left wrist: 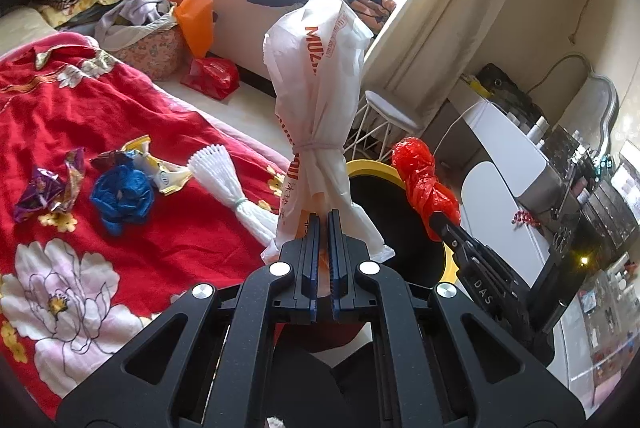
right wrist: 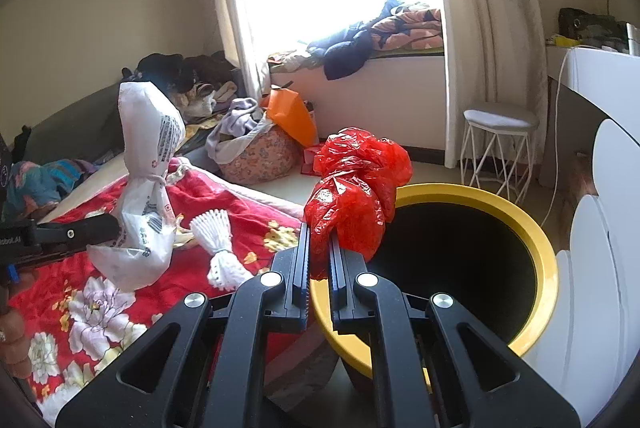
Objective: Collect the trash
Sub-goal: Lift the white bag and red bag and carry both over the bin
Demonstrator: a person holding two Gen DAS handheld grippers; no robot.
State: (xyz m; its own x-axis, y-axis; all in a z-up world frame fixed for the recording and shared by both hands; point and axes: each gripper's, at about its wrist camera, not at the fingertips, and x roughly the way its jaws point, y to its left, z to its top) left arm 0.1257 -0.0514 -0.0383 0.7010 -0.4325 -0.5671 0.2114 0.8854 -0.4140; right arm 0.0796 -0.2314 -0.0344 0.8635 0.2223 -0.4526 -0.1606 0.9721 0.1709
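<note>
Left tool [left wrist: 323, 218] is pinching the bottom end of a knotted white bag [left wrist: 316, 76], jaws pressed together on it. That bag stands pretty much upright, long axis running 6 to 12 o'clock in the left wrist view, fat end pointing up at 12, with a tie cinched around its lower part. It's held in the air over the edge of the bed [left wrist: 160, 116].

Right tool [right wrist: 319, 232] is clamped on a crumpled red bag [right wrist: 356, 184], which bulges up and off toward 1 o'clock from the fingertips. It sits right at the rim of the yellow bin [right wrist: 536, 240], at about the bin's 9 o'clock side, partly over the black opening. From the left wrist view the red bag's long axis leans from 5 up to 11 o'clock.

Other stuff on the red flowered bed: a white foam net sleeve [left wrist: 228, 180] tied near one end, lying from 11 to 5 o'clock, a scrunched blue bag [left wrist: 122, 196] at its 9 o'clock, a yellow wrapper [left wrist: 154, 164] just beside the blue bag, and a purple wrapper [left wrist: 50, 190] further out at 9.
</note>
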